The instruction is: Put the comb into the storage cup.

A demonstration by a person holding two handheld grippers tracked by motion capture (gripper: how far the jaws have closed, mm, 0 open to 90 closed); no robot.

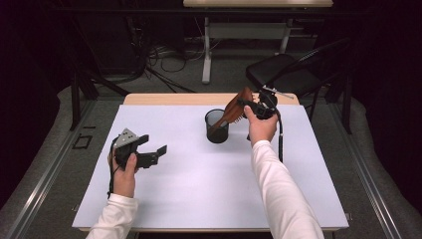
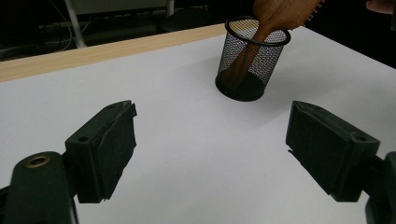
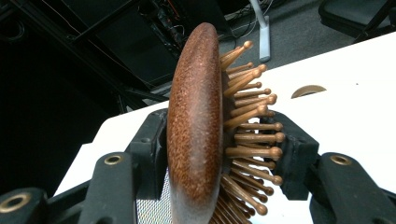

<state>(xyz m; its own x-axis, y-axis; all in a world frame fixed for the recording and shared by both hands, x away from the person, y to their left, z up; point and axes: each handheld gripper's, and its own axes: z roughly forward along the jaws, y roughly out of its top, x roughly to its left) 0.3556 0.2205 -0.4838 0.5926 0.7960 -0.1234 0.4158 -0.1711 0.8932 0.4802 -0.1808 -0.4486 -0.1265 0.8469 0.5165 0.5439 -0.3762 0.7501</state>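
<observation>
Here the wooden hairbrush (image 1: 235,108) is standing handle-down in the black mesh cup (image 1: 217,126), its handle reaching to the cup's floor while the oval head is leaning up and away toward the far right corner of the table (image 1: 199,199). Its long axis is running on a slant, low end in the cup, high end in the right tool (image 1: 253,105). That tool is gripping the head of the brush: in the right gripper view the smooth wooden back (image 3: 195,130) is lying against one jaw and the round-tipped pegs (image 3: 252,140) are pressing toward the other, so the jaws are standing fairly wide around a thick thing (whether the pegs are truly being squeezed or only touched is hard to say from here).

What the next move seems to turn on is that lean: the head is sitting beyond the cup's rim on the right hand's side, so letting go would probably leave the brush resting against the rim, and a cup this light could tip toward the tool.

The cup is holding nothing but the brush handle, as far as the mesh is letting one see. It is standing upright near the middle of the table's far half.

The left tool (image 1: 149,152) is resting well apart from the cup, near the left edge, jaws open with nothing between them, and pointing toward the cup (image 2: 251,60). The right hand is plainly the nearer one.
</observation>
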